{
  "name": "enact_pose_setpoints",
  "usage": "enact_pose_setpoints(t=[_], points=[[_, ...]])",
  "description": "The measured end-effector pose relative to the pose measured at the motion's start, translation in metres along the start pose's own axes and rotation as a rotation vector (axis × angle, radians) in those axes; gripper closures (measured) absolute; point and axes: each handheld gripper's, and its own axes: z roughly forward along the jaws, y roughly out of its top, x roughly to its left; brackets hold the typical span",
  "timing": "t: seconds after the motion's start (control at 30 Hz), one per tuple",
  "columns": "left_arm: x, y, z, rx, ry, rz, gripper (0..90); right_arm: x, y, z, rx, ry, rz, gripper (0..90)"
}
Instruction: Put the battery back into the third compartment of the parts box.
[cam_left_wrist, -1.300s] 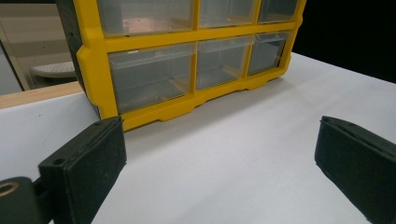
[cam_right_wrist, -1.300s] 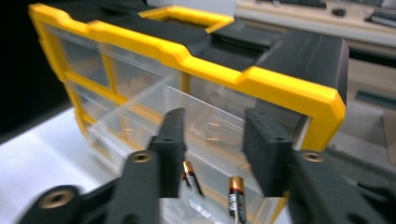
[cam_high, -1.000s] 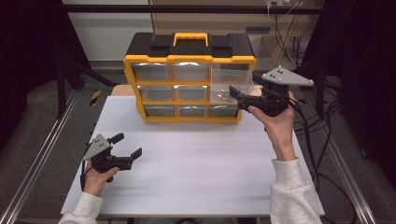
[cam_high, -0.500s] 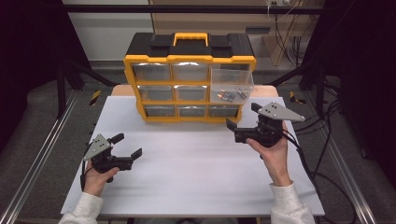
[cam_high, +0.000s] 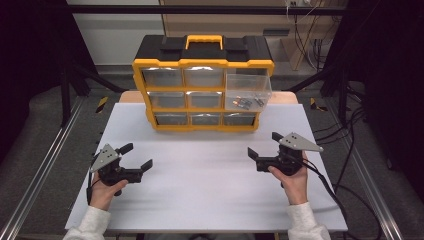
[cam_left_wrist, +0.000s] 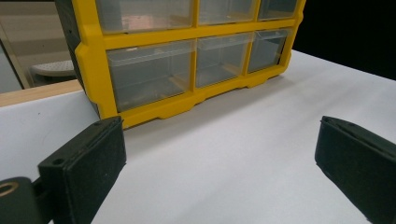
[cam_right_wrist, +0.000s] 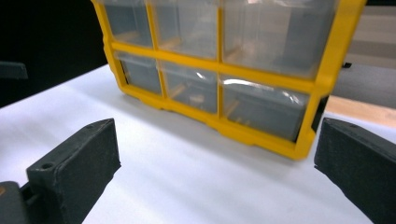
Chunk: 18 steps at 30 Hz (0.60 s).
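Jaws spread wide and empty on both sides: the left gripper (cam_high: 134, 157) sits low near the table's (cam_high: 210, 200) front left corner, the right gripper (cam_high: 264, 145) near its right edge, each held in a hand and pointing inward. Between them, bare white surface. Up at the back edge stands the yellow drawer organizer (cam_high: 202, 90), its top-right drawer (cam_high: 247, 92) pulled out, small parts (cam_high: 245, 102) lying inside it.
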Motion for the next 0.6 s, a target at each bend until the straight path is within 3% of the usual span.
enact_pose_setpoints(t=[0.37,0.6], points=[[-0.002,0.0,0.001,0.002,-0.005,-0.001,1.5,-0.017,-0.037,-0.009,0.018,0.007,0.002,0.6],[-0.003,-0.001,0.003,0.009,-0.005,0.003,1.5,-0.025,-0.047,-0.009,0.026,0.017,0.007,0.6]])
